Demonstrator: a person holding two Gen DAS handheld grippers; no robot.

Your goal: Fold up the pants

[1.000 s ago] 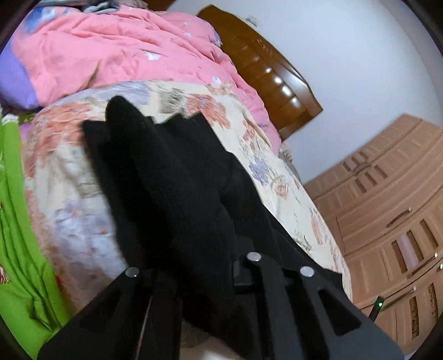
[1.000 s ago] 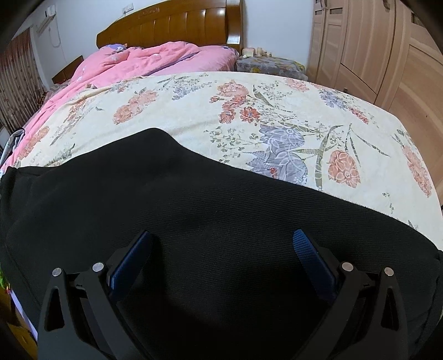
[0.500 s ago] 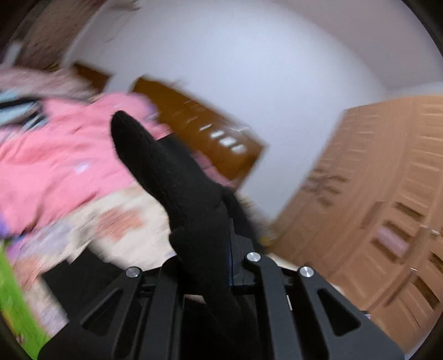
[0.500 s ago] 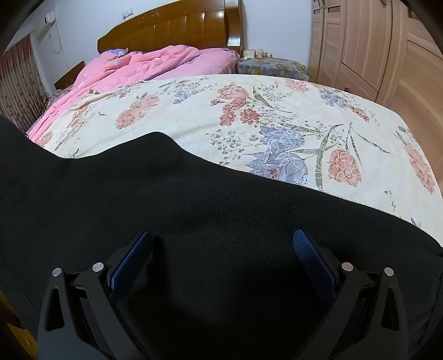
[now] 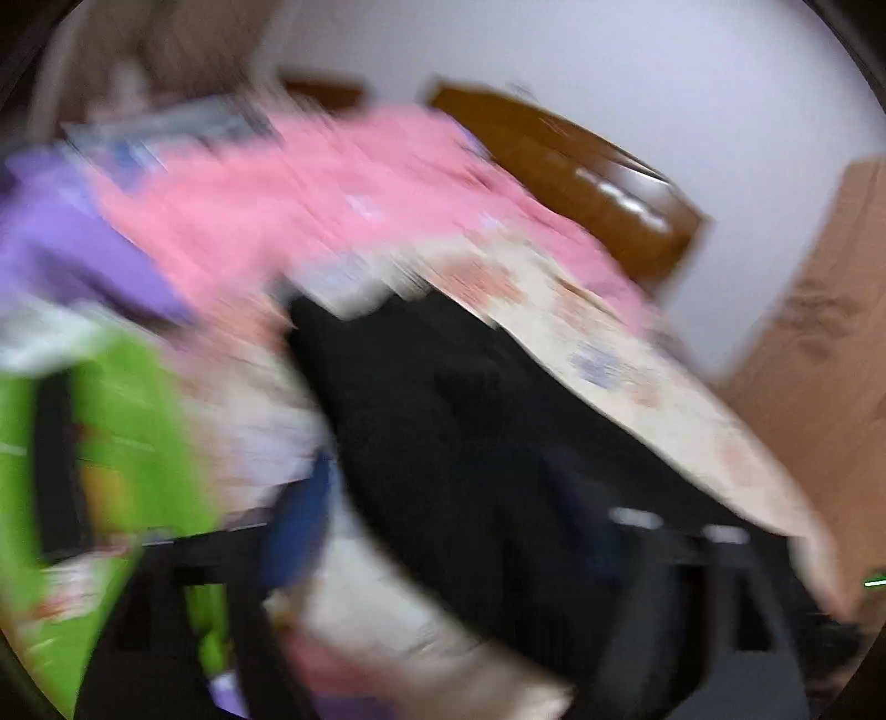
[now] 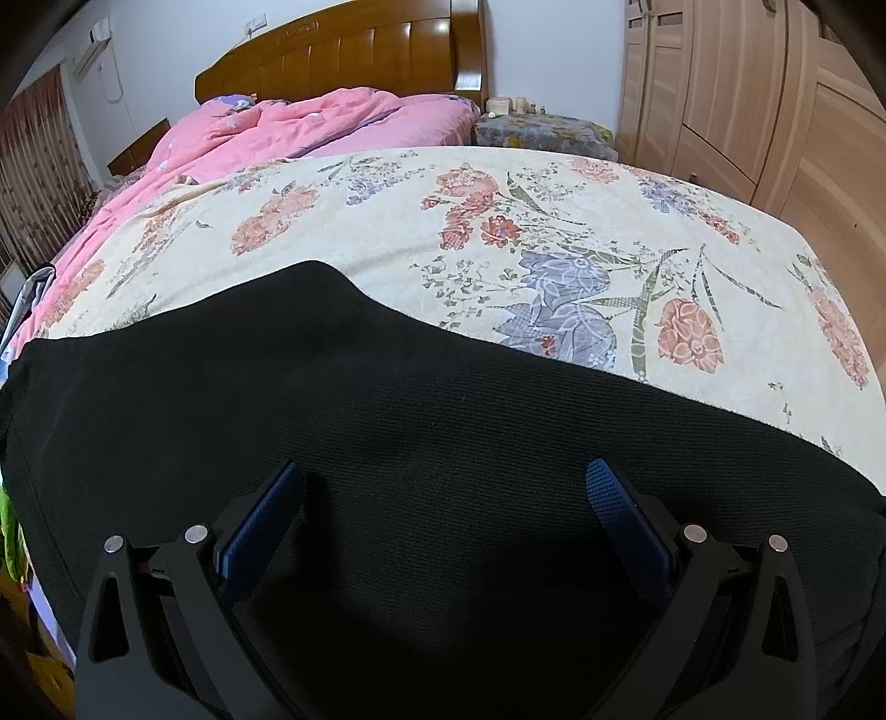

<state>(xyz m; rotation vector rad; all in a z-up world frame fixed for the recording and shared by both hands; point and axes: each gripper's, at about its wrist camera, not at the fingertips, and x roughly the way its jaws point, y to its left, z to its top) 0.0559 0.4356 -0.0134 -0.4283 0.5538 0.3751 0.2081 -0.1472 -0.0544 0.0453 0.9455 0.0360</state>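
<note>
Wide apart stand the jaws of the right gripper (image 6: 443, 515), with nothing between them, just above the black pants (image 6: 387, 443). Those pants lie flat on the flowery bedspread (image 6: 498, 221), near its front edge. As for the left gripper (image 5: 443, 526), its view is all smeared (I cannot tell how its jaws stand), and black cloth fills the middle of it

Left wrist view smeared, right wrist view sharp.
Heavy motion blur streaks the left; even indoor light, headboard (image 6: 354, 52) glare, fisheye bending and dark corners on the right.
</note>
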